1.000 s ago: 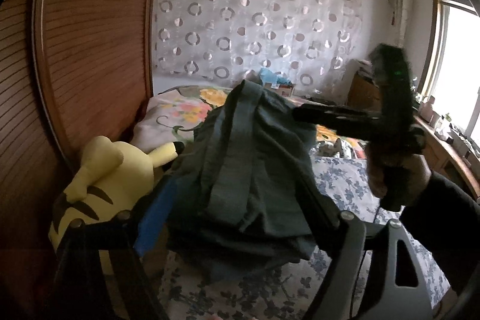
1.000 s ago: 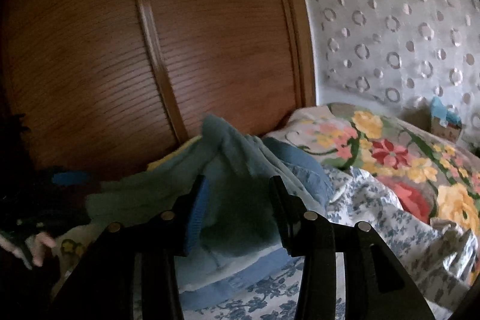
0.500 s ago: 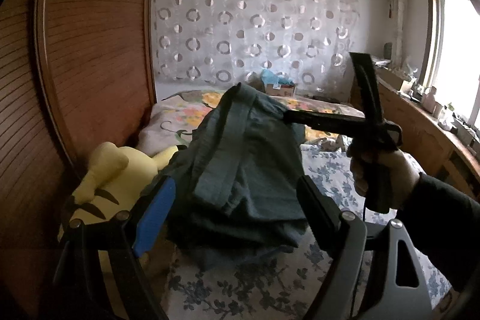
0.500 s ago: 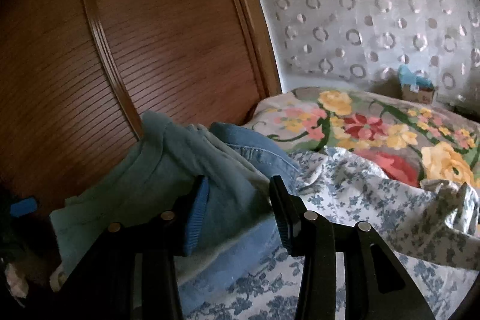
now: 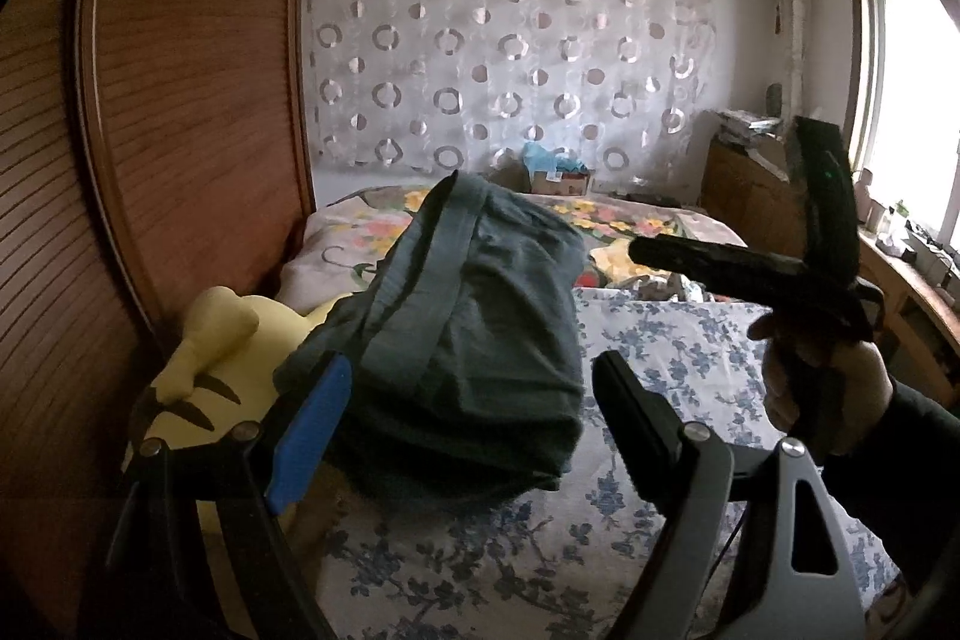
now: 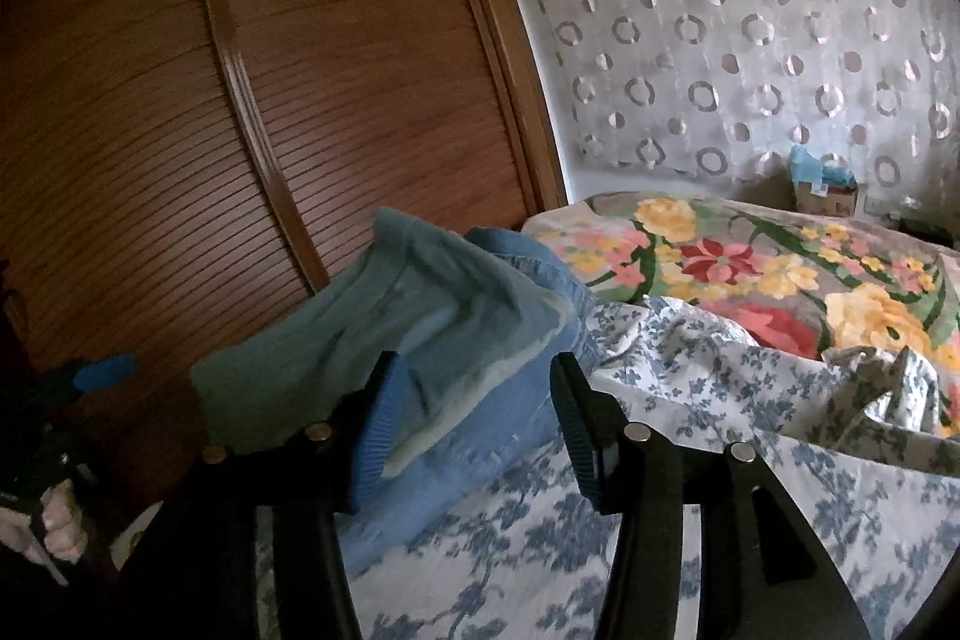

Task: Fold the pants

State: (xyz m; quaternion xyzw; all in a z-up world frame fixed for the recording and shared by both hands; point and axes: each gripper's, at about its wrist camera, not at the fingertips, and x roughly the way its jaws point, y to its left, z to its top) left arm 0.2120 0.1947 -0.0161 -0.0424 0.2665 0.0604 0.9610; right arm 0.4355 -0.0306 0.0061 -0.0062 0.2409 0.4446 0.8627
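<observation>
The folded dark teal pants (image 5: 480, 340) lie in a thick stack on the bed, against a yellow plush toy. In the right wrist view the pants (image 6: 372, 334) rest on folded blue jeans (image 6: 510, 412). My left gripper (image 5: 471, 364) stands open just in front of the stack, its pads not pressing on the cloth. My right gripper (image 5: 639, 247), held by a hand at the right, points at the stack and is apart from it. Its jaws are opening, and in its own view the right gripper (image 6: 474, 364) has nothing between them. The left gripper (image 6: 99, 373) shows at the far left.
A yellow plush toy (image 5: 216, 370) lies beside a slatted wooden wardrobe door (image 5: 180, 100). The blue-flowered sheet (image 5: 660, 358) covers the near bed, a bright floral quilt (image 6: 750, 268) the far part. A cardboard box (image 5: 561, 181) and a wooden desk (image 5: 900, 280) stand behind.
The right gripper, shut on the top of the pants before, has let go and drawn back to the right. The pants have settled onto the stack. The left gripper stayed open.
</observation>
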